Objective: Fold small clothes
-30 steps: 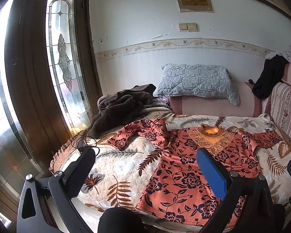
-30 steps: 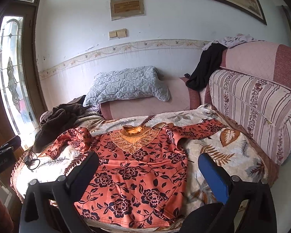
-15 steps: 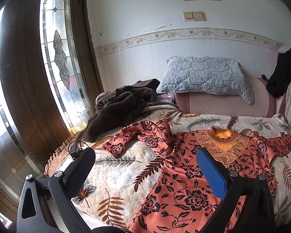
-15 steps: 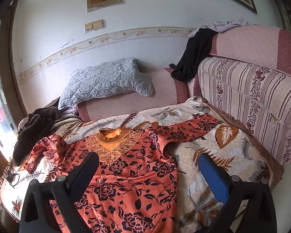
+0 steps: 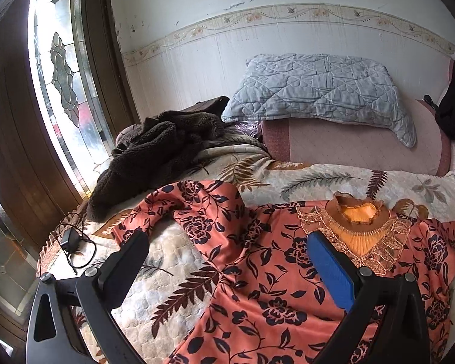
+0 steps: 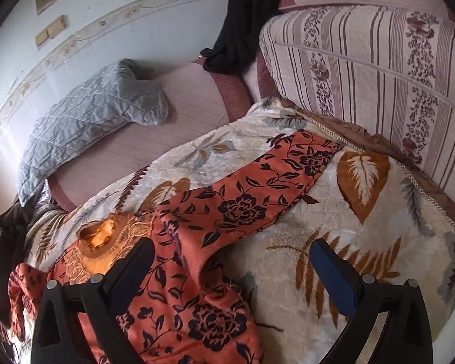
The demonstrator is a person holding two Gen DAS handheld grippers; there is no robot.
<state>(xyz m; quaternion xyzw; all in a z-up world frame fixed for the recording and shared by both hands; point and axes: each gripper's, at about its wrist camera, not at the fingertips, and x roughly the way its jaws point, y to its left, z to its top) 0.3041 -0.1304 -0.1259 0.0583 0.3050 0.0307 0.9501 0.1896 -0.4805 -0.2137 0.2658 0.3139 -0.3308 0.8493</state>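
Observation:
An orange floral top (image 5: 257,273) with an embroidered orange collar (image 5: 359,212) lies flat, front up, on a leaf-print blanket (image 5: 318,179). Its left sleeve (image 5: 179,206) is bent toward the blanket's left edge. My left gripper (image 5: 227,251) is open and empty, hovering above the left shoulder and sleeve. In the right wrist view the top (image 6: 197,273) lies at lower left with its right sleeve (image 6: 267,188) stretched out toward the sofa back. My right gripper (image 6: 232,257) is open and empty above the right armpit area.
A dark brown fleece (image 5: 154,154) is heaped at the blanket's far left. A black charger with cable (image 5: 71,242) lies at the left edge. A grey quilted pillow (image 5: 318,88) rests on the pink bolster. A striped sofa cushion (image 6: 379,75) and black garment (image 6: 242,18) are at right.
Both grippers have moved forward and lower toward the top. The left now hangs over the left sleeve and shoulder, the right has swung over the right sleeve. Both remain open.

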